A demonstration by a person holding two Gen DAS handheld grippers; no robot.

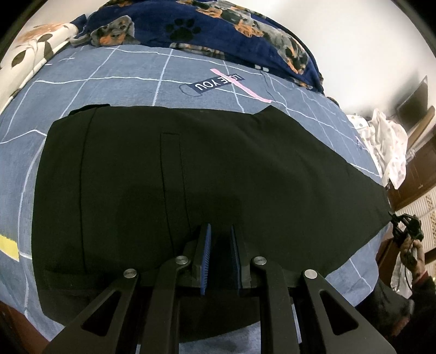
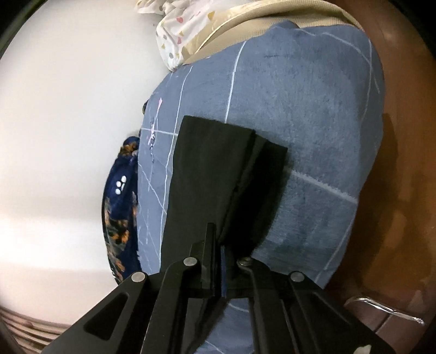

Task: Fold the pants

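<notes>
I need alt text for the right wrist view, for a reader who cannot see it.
The right gripper is shut on an edge of the black pants, whose leg ends lie on a blue grid-lined bedsheet. A dark blue dog-print blanket lies along the bed's far side against a white wall.

Ahead of me spreads a blue grid-lined bedsheet [image 1: 130, 81] printed with a "LOVE YOU" label [image 1: 218, 82], a navy dog-print blanket [image 1: 190, 24] bunched along its far edge, a white spotted cloth [image 1: 387, 141] off to my right.
</notes>
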